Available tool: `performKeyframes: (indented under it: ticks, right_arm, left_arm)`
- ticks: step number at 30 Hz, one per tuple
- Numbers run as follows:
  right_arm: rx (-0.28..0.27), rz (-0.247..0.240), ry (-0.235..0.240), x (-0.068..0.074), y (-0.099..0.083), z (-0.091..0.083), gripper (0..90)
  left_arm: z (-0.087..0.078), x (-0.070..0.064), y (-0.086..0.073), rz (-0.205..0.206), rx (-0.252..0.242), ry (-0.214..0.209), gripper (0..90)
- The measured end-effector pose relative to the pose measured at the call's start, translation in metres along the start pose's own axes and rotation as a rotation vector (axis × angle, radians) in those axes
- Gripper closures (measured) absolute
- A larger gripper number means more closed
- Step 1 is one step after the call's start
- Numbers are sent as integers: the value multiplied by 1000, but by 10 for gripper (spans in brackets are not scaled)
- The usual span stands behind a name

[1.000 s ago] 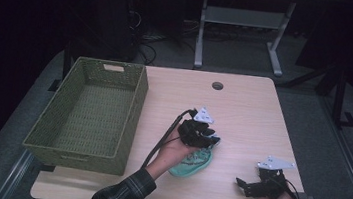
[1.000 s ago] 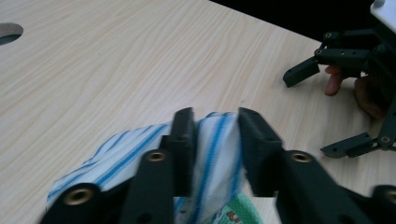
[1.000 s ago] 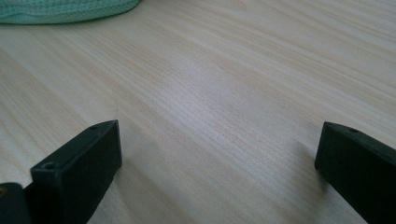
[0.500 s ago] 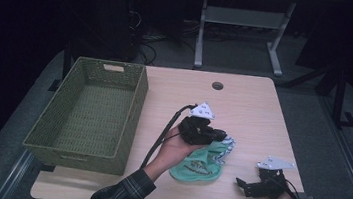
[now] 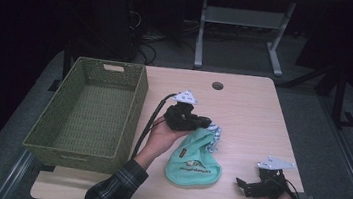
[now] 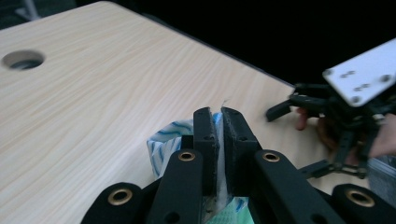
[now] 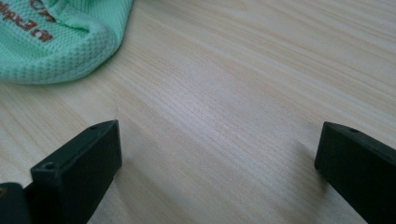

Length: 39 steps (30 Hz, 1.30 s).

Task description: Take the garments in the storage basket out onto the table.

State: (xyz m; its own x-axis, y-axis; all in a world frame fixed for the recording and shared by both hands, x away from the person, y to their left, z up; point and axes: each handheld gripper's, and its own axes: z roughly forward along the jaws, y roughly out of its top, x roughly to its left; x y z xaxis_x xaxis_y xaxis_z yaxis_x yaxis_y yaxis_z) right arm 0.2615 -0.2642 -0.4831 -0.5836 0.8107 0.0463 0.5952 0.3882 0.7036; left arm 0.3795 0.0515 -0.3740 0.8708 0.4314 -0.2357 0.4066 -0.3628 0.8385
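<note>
On the mint green cloth (image 5: pixel 193 161) we see a small brown label and a line of brown printed letters, but they are too small and too cut off in every view to be read. The cloth lies on the table (image 5: pixel 248 113), near the front edge and about in the middle, with its far end lifted. A white part with blue marks (image 6: pixel 164 140) shows at this lifted end. The green woven basket (image 5: pixel 87 114) stands on the left part of the table and we see nothing inside it. The left gripper (image 5: pixel 204 123) is just above the far end of the cloth, and in the left gripper view its two jaws are almost together, with a thin fold of the white and blue fabric pressed between them. The left hand (image 5: pixel 162 137) comes in from the bottom, in a plaid sleeve (image 5: pixel 114 190), and holds this gripper with the grey plate on top. The right gripper (image 5: pixel 241 184) is low near the front right corner of the table, well apart from the cloth, and it points to the left. In the right gripper view its jaws stand wide apart over bare wood, with nothing between them, and a corner of the cloth (image 7: pixel 60 37) shows at the upper left. A round hole (image 5: pixel 217 85) is in the table near its far edge.
</note>
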Motion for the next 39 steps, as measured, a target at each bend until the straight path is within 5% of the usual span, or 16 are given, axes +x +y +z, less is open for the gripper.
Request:
performKeyframes:
  ticks: [12,21,26,31,39]
  right_arm:
    - [0,1,0,0,0,0,2]
    - [1,-3,0,0,0,0,2]
    - [1,0,0,0,0,0,2]
    - [0,1,0,0,0,0,2]
    - [0,0,0,0,0,0,2]
  left_arm:
    - [-2,33,-23,-44,62,160,838]
    - [6,52,-44,-82,182,298,784]
    - [9,59,-51,-104,223,333,688]
    - [6,59,-50,-120,203,360,513]
    - [-7,39,-45,-72,187,353,431]
